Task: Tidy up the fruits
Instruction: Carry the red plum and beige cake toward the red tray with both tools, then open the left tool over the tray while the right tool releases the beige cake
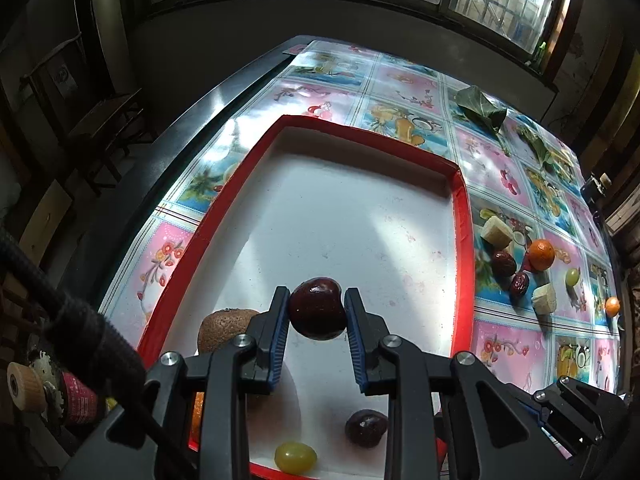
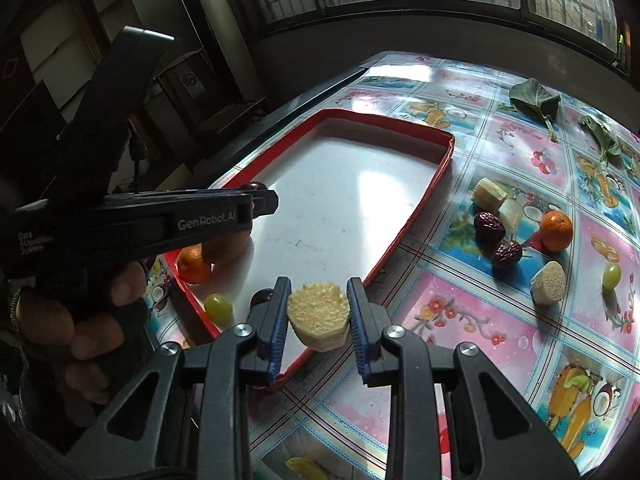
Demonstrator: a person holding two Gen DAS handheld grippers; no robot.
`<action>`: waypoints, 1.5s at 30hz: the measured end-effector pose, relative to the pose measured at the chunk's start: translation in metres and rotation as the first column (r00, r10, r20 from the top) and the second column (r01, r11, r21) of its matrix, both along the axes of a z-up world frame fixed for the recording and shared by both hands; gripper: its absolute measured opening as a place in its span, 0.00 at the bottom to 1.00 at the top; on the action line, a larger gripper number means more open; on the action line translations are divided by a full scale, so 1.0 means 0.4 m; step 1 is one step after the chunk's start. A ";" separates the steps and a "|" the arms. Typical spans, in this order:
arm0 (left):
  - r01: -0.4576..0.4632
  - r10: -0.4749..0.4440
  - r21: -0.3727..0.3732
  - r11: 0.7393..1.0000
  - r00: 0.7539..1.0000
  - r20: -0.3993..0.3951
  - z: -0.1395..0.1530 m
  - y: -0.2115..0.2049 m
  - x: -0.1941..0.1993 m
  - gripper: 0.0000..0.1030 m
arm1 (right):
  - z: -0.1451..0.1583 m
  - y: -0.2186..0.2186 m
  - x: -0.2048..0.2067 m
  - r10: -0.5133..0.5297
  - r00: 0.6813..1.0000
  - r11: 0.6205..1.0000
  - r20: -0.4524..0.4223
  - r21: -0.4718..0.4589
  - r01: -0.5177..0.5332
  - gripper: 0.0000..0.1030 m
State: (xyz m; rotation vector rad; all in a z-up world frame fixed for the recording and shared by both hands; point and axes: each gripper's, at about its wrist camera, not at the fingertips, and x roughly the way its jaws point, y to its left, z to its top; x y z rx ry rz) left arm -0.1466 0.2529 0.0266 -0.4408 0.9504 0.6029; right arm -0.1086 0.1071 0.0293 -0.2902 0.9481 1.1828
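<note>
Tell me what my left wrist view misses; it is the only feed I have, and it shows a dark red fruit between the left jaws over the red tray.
Observer: The right gripper is shut on a pale chunk of banana, over the tray's near corner.
Operator: Report what sits behind my left fingers in the tray.
Observer: A small orange lies in the near left corner, with a green grape nearby.
Operator: Name what holds the left gripper.
Observer: A hand grips its handle at the right wrist view's left edge.
</note>
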 end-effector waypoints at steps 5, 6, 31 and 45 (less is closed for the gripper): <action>-0.014 0.014 -0.019 1.000 1.000 -0.009 -0.017 0.040 0.022 0.26 | -0.039 0.077 0.004 0.046 0.999 0.998 -0.008 -0.044 -0.047 0.30; -0.015 0.015 -0.021 1.000 1.000 -0.011 -0.021 0.046 0.026 0.26 | -0.047 0.088 0.004 0.054 0.998 0.997 -0.011 -0.050 -0.054 0.30; -0.015 0.015 0.005 1.000 1.000 -0.014 -0.007 0.022 0.030 0.39 | -0.042 0.037 0.024 0.036 0.999 0.999 -0.026 -0.027 -0.037 0.42; 0.076 -0.076 0.017 0.997 0.997 -0.013 0.014 -0.136 0.051 0.44 | -0.023 -0.211 0.097 -0.165 0.985 0.986 -0.048 -0.001 0.165 0.45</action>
